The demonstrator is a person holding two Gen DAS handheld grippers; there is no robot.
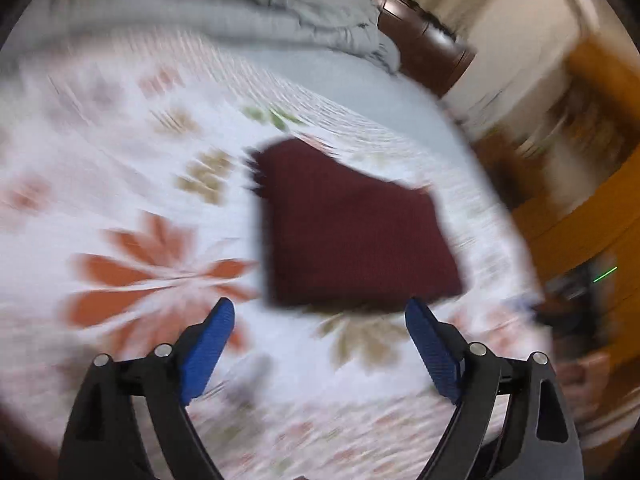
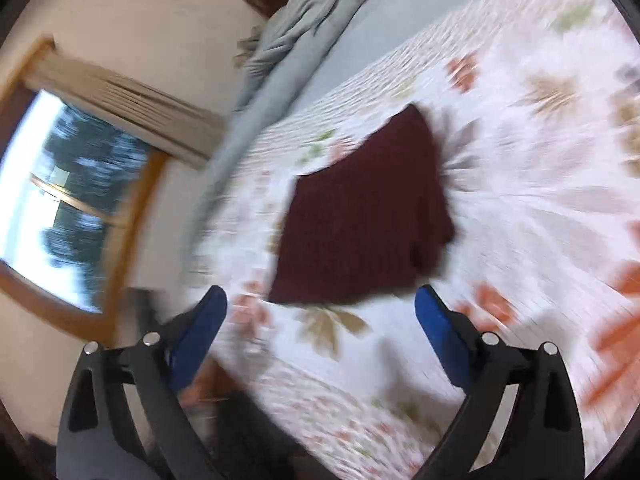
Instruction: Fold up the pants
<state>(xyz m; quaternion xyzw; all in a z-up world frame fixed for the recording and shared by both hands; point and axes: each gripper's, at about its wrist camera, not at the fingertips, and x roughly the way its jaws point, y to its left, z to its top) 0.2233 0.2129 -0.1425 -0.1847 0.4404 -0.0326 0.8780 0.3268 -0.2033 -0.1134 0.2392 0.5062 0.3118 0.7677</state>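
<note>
A: 2 grippers on the list, both blurred by motion. Start at the left.

B: Item 1, left gripper (image 1: 320,312): black arms, blue pads (image 1: 208,350), spread wide with nothing between them. It hangs above a bedspread (image 1: 120,152), white with orange and tan flowers.

A: And the task's thing?

B: Item 2, pants (image 1: 352,236): dark maroon, folded into a compact, roughly 4-sided bundle, lying flat on the bedspread just beyond the tips of the left gripper, not touching them. Whether more than 1 layer is stacked I cannot tell in this view; the edges are smeared.

A: Further back?

B: Item 3, a grey blanket (image 1: 304,20), bunched at the far end of the bed, against a dark wooden headboard (image 1: 424,36). To the right, orange wooden furniture (image 1: 580,216), too blurred to name.

A: Now the right wrist view.

B: At its far left, item 4, a window (image 2: 72,200) with a wood frame and a pale curtain (image 2: 132,108) gathered above it. Then the grey blanket (image 2: 304,16) at top. Then the pants (image 2: 368,216) at centre on the bedspread (image 2: 540,200), with an upper layer overlapping at their right edge.

A: Last entry?

B: Item 5, right gripper (image 2: 322,304): same black arms, blue pads (image 2: 440,328), also spread wide and holding nothing, its tips just short of the near edge of the pants.
</note>
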